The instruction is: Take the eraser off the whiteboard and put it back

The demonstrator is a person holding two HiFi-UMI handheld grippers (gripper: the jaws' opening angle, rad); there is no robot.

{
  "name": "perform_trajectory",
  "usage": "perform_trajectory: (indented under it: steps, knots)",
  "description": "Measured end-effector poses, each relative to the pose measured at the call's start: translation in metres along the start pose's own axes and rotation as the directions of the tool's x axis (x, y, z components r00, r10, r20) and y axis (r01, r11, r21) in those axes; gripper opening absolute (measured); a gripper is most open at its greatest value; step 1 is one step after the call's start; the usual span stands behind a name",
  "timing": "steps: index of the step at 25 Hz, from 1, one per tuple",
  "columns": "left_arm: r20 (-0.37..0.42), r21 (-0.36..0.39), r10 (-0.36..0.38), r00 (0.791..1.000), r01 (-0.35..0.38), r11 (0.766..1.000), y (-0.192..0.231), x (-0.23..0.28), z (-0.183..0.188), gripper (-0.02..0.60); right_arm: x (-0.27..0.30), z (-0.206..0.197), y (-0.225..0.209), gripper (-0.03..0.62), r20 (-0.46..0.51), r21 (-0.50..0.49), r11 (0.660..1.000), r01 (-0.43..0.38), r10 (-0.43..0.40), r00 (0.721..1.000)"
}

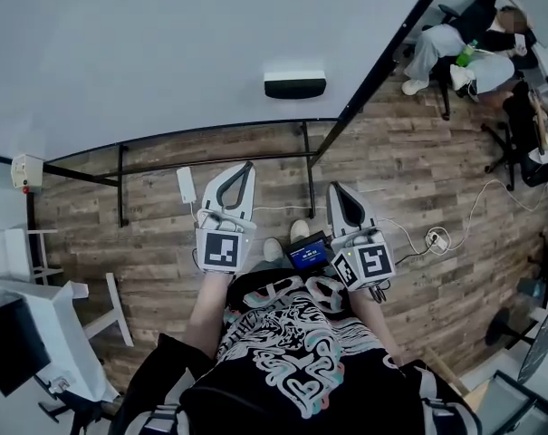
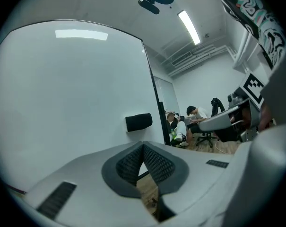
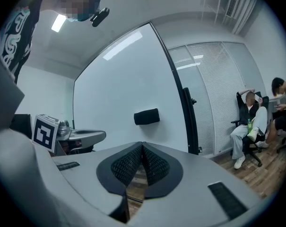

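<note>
Both pairs are closed and empty. The left tongs (image 1: 245,166) have their ribbed pads pressed tip to tip with nothing between them, and the right tongs (image 1: 338,189) are the same, only a sliver of floor showing behind the pads. I hold them side by side, pointing roughly level at the whiteboard (image 1: 165,43).

The eraser (image 1: 295,84), a dark block, sits on the board face ahead of both pairs and well apart from them. It is about between the two lines they point along, a little nearer the right pair's line. So the task has not really begun, and I judge this to be the approach before the lift-off.

The next move calls for choosing one pair, spreading its jaws wider than the eraser, and carrying it forward until the pads flank the block without scraping the board.

I cannot see how the eraser clings to the board, nor how thick it is. The board's far left is cut off in every view. Beyond its black frame (image 1: 382,62), off to the right of the right tongs, seated people (image 1: 464,43) are too small to make out.
</note>
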State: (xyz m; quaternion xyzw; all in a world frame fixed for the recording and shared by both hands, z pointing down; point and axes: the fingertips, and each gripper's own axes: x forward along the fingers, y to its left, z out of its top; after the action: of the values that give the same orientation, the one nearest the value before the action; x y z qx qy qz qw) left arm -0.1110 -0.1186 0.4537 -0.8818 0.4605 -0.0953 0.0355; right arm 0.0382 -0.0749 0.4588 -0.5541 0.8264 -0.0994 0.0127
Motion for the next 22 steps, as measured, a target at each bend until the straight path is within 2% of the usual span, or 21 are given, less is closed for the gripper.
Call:
perform_trajectory:
  steps: [12,22]
  knots:
    - [-0.009,0.14,0.029,1.0,-0.027,0.99,0.002,0.03,0.017,0.017,0.022,0.012,-0.013,0.018,0.015,0.002,0.999,-0.043,0.043,0.999]
    - [-0.009,0.271,0.072,0.997,-0.067,0.96,0.011,0.05,0.02,0.018,0.042,0.021,-0.023,0.018,0.022,-0.023,0.998,-0.061,0.062,0.998]
